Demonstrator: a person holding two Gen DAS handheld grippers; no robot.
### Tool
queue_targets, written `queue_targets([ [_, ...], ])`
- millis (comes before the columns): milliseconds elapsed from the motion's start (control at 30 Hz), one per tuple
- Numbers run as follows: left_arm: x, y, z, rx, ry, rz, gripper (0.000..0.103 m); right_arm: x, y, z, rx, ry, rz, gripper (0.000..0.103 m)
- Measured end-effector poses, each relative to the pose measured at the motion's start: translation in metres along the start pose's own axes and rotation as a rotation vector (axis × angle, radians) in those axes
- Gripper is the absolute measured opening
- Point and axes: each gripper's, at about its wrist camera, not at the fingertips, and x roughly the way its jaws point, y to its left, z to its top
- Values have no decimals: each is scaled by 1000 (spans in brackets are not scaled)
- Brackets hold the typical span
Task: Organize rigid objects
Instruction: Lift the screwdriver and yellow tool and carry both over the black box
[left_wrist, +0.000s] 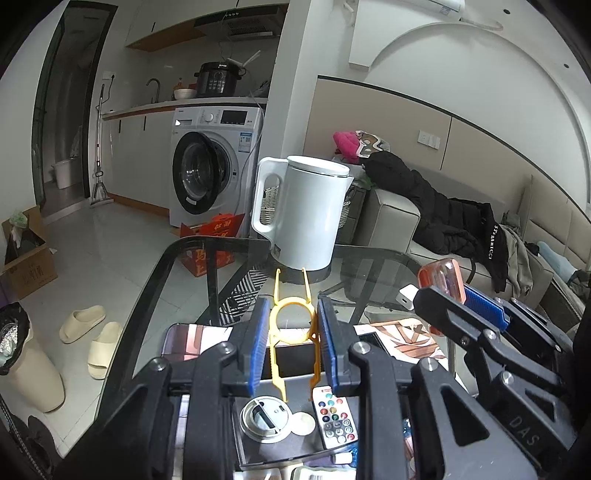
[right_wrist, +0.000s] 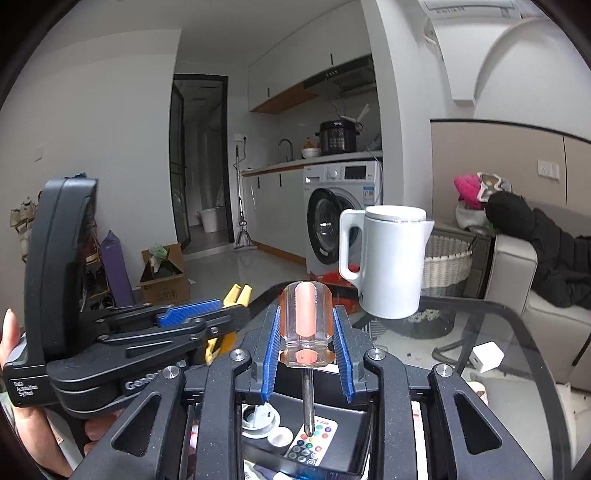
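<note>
My left gripper (left_wrist: 291, 325) is shut on a yellow plastic clip tool (left_wrist: 293, 314), which stands upright between the blue pads (left_wrist: 258, 343). My right gripper (right_wrist: 304, 314) is shut on a screwdriver with a clear orange handle (right_wrist: 306, 325); its shaft (right_wrist: 308, 402) points down over a black tray (right_wrist: 360, 432). In the tray lie a white remote with coloured buttons (left_wrist: 334, 417), a round silver lid (left_wrist: 264, 417) and a small pale disc (left_wrist: 303, 424). Each view shows the other gripper: the right one (left_wrist: 447, 291) with the screwdriver (left_wrist: 441, 277), the left one (right_wrist: 221, 314) with the yellow tool (right_wrist: 236, 295).
A white kettle (left_wrist: 306, 214) stands at the far side of the glass table (left_wrist: 369, 266). A white charger (right_wrist: 487, 356) lies on the glass to the right. A hand (right_wrist: 9, 343) holds the left gripper. Beyond are a washing machine (left_wrist: 210, 166), a sofa (left_wrist: 399, 218) with dark clothes, and slippers (left_wrist: 92, 332).
</note>
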Motion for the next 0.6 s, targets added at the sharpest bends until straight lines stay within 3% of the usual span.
queue_targets([
  [300, 23, 1, -3, -5, 43, -10, 25, 26, -7, -1, 13, 33, -2, 27],
  [467, 43, -4, -10, 2, 122, -2, 25, 38, -12, -4, 20, 77, 6, 27],
  [600, 57, -8, -18, 14, 192, 7, 25, 54, -25, -11, 88, 164, 8, 27],
])
